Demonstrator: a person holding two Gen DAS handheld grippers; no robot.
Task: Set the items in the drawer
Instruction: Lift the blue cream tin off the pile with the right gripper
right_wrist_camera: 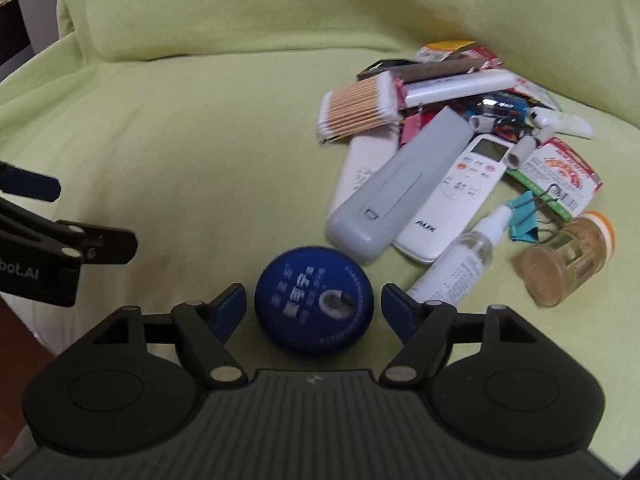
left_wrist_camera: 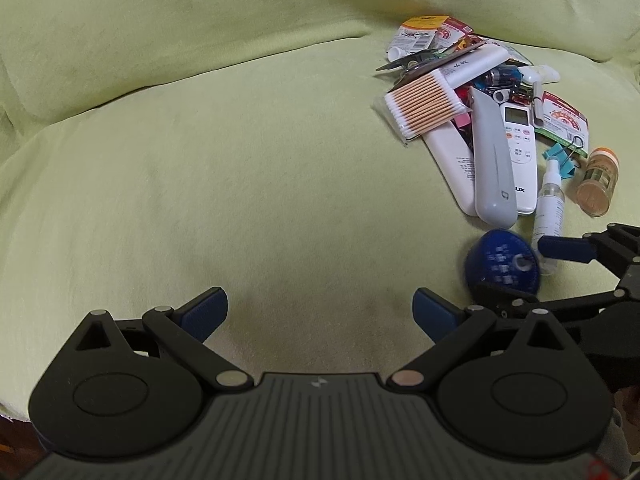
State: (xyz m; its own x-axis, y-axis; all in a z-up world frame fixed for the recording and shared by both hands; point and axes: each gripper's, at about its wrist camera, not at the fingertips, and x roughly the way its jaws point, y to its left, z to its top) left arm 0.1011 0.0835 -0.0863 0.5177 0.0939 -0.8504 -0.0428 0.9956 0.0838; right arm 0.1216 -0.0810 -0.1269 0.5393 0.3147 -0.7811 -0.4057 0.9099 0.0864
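A round blue tin (right_wrist_camera: pixel 314 300) lies on the green couch cover, blurred in the left wrist view (left_wrist_camera: pixel 502 266). My right gripper (right_wrist_camera: pixel 314 306) is open and straddles the tin, with a small gap between each blue pad and the tin's sides. A mixed pile lies just beyond: a grey remote (right_wrist_camera: pixel 394 196), a white remote (right_wrist_camera: pixel 452 196), a cotton swab pack (right_wrist_camera: pixel 358 110), a small spray bottle (right_wrist_camera: pixel 460 258) and a toothpick jar (right_wrist_camera: pixel 568 258). To the left, my left gripper (left_wrist_camera: pixel 320 308) hangs open over bare cloth with nothing between its fingers. No drawer is in view.
The green cover (left_wrist_camera: pixel 240 160) spans the seat and rises into back cushions behind the pile. A teal binder clip (right_wrist_camera: pixel 524 216), snack packets (right_wrist_camera: pixel 560 172) and batteries sit in the pile. The left gripper's fingers (right_wrist_camera: pixel 28 186) show at the right wrist view's left edge.
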